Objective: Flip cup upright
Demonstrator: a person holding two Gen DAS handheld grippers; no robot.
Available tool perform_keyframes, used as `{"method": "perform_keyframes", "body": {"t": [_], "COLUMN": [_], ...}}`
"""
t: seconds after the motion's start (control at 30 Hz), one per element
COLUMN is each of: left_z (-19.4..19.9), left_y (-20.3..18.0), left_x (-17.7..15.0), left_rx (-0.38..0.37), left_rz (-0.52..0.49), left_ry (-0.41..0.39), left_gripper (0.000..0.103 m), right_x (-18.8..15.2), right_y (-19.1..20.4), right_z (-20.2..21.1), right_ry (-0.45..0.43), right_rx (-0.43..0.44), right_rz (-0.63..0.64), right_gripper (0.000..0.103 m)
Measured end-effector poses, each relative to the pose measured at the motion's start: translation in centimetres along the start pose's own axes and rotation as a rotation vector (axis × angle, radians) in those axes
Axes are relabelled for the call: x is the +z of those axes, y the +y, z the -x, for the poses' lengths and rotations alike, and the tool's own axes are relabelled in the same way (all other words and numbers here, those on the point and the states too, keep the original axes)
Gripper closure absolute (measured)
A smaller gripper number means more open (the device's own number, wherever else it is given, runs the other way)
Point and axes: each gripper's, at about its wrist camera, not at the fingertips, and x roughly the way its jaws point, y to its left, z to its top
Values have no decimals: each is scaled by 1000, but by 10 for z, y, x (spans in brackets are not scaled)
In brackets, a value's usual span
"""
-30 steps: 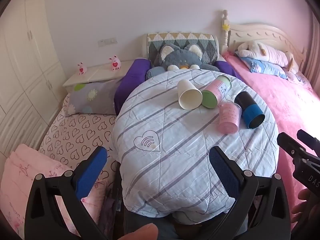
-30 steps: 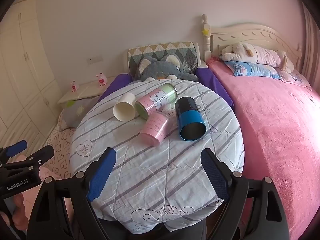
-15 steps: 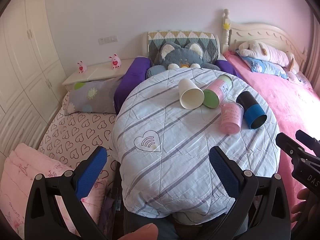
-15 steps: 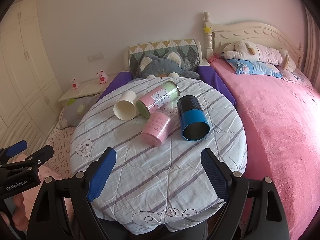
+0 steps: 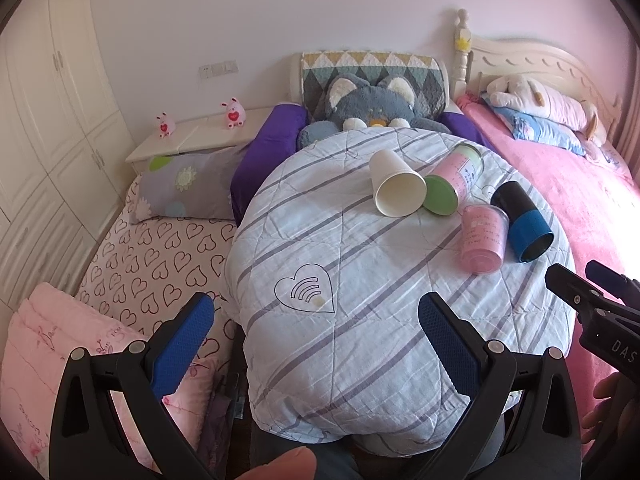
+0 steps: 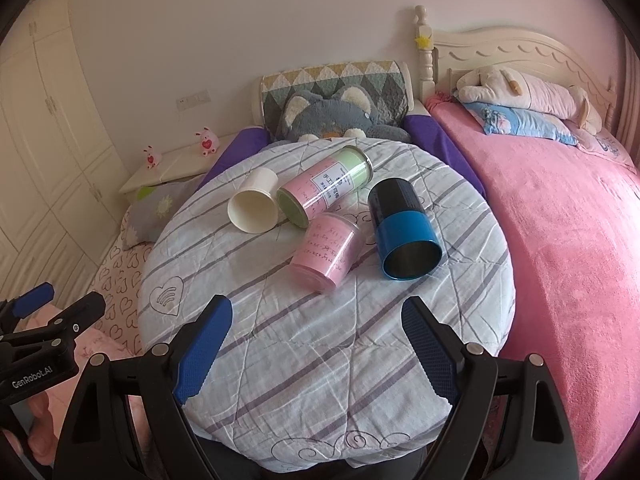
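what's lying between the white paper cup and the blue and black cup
The tall pink and green canister and the short pink jar, both on their sides, clearest in the right wrist view.

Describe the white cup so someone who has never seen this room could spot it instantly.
Find the round table with the striped cloth, in front of the grey plush cat. Four containers lie tipped over on it; the white cup is the leftmost, beside the pink-and-green jar. It alone is plain white and unlabelled, its open mouth facing the camera.
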Motion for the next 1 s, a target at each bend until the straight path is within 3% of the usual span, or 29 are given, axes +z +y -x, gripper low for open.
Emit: {"method": "perform_keyframes", "body": {"t": [0.23,0.63,1.0], "left_z": [-29,-79,-109], "left_y": [8,18,23], "left_x": [14,33,42], "left_rx": [5,-1,-19], "left_rz": [11,6,15], "left_ry": [34,88,126], "left_gripper": [0,0,0], "right_x": [20,46,56], "right_y": [2,-6,-12], "right_z": [-45,-127,-163], "right_ry": [82,225,316], "right_rx": [36,-15,-15], "right_rz": [-42,-114,-161], "right_gripper": [15,15,15]}}
